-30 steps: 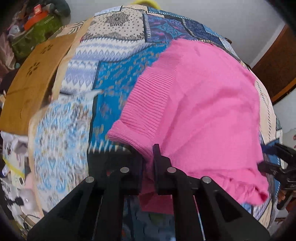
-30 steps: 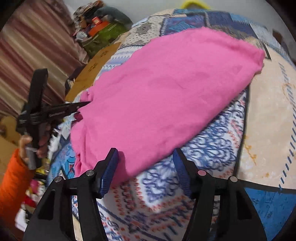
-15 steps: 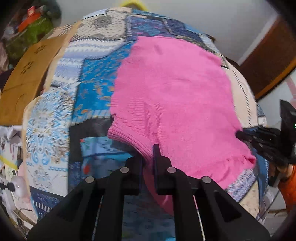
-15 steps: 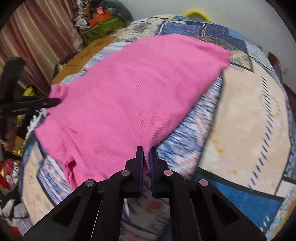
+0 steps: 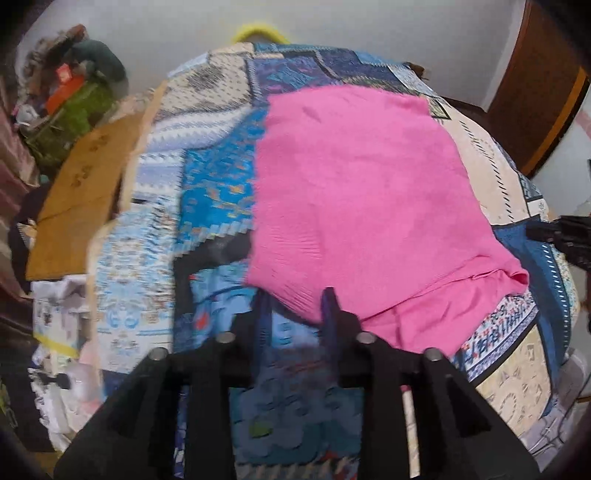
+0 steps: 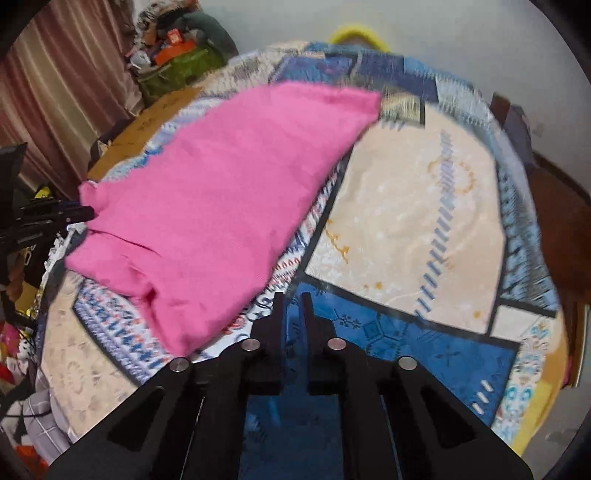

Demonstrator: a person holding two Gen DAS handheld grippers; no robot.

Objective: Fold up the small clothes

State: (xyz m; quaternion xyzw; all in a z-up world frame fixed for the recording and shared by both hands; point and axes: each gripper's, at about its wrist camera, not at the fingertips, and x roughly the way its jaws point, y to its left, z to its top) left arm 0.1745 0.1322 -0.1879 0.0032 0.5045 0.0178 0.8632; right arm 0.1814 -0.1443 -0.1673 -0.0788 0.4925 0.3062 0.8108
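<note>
A pink knit garment (image 5: 354,192) lies spread on the patchwork bedspread (image 5: 207,192), its near hem rumpled into a fold. My left gripper (image 5: 295,306) hangs just in front of the garment's near left corner. Its jaws are opening, and the pads press on nothing: only the hem's edge shows by the right finger. In the right wrist view the garment (image 6: 221,192) lies up and to the left of my right gripper (image 6: 292,310). That gripper's jaws are opening, a narrow gap apart, with only blue bedspread (image 6: 406,343) between them.
A brown cardboard sheet (image 5: 81,192) lies on the bed's left side, with a green bag and clutter (image 5: 74,107) behind it. A yellow object (image 5: 258,31) sits at the far edge. Dark wooden furniture (image 5: 539,81) stands at right, a striped curtain (image 6: 55,74) at left.
Half a second ago both grippers were shut on the garment's near edge. Both have let go and drawn back from it, and the hem has dropped onto the bedspread.
</note>
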